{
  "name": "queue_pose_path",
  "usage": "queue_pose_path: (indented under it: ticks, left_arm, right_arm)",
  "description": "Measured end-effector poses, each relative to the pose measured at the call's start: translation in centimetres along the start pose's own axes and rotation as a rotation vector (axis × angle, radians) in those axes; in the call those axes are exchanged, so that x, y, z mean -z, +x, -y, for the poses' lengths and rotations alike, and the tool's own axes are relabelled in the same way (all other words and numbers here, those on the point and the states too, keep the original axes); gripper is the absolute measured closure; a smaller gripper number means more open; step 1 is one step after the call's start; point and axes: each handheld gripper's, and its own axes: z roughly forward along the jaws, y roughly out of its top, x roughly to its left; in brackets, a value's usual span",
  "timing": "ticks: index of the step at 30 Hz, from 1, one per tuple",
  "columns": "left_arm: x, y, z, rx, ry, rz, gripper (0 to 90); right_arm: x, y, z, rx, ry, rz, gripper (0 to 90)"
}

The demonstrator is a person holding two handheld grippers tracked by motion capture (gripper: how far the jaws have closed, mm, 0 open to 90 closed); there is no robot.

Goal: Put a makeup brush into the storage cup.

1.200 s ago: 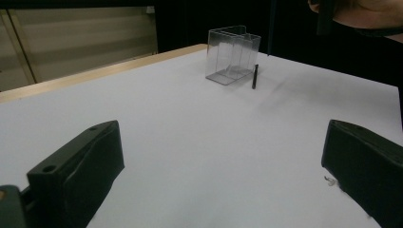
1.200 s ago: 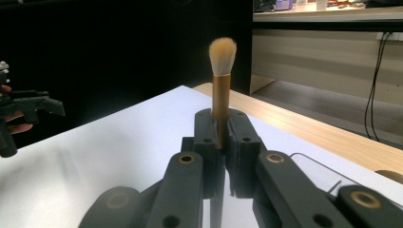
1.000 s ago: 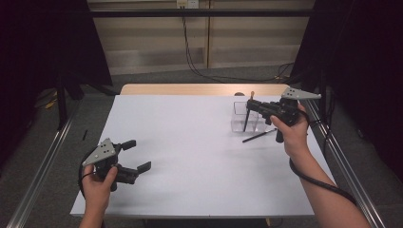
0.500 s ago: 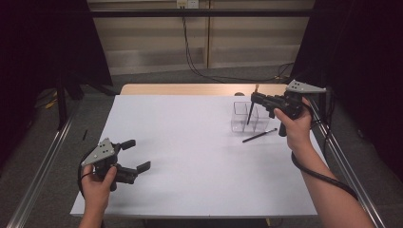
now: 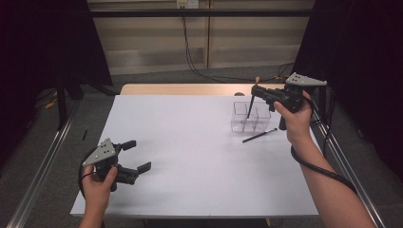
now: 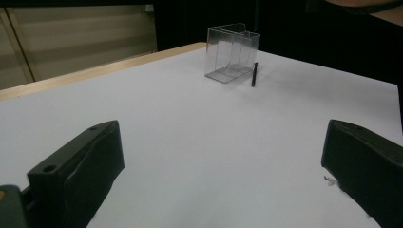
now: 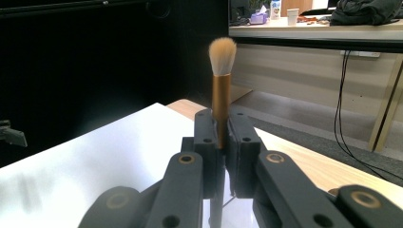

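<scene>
White table (image 5: 190, 142); black cables (image 5: 190, 47) trail behind it.

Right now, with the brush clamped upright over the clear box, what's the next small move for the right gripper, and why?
Probably lower it straight down. The right gripper is shut on the makeup brush, bristles up, with the dark handle tip pointing into the clear box but seemingly not yet resting inside. Sinking the handle deeper before the jaws open should keep it from tipping out. The left gripper sits open, well away from the box.

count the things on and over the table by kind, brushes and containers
makeup brush with gold ferrule and black handle, held upright in the right gripper: 1
thin black brush or pen lying on the white table: 1
clear plastic divided container: 1
total: 3
</scene>
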Motion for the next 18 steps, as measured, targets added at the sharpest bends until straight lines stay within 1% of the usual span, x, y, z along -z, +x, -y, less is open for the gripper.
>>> queue_pose_path:
  ticks: [5, 9, 15, 17, 18]
  left_arm:
    - [-0.03, -0.02, 0.02, 0.002, -0.001, 0.002, 0.2]
    - [-0.13, -0.02, 0.01, -0.009, 0.008, 0.005, 0.2]
    - [-0.24, -0.04, 0.01, -0.009, 0.012, 0.011, 0.2]
    - [-0.33, -0.02, 0.05, 0.0, 0.007, 0.014, 0.2]
    - [-0.35, 0.02, 0.06, -0.005, 0.012, 0.012, 0.2]
  right_arm:
    - [-0.06, -0.25, -0.23, -0.001, -0.002, 0.009, 84.6]
    - [-0.16, -0.42, -0.39, 0.002, -0.002, 0.017, 84.6]
    - [-0.36, -0.59, -0.56, 0.001, 0.0, 0.025, 84.6]
    - [-0.44, -0.64, -0.69, 0.003, -0.001, 0.028, 84.6]
    - [-0.48, -0.65, -0.78, 0.006, -0.001, 0.029, 84.6]
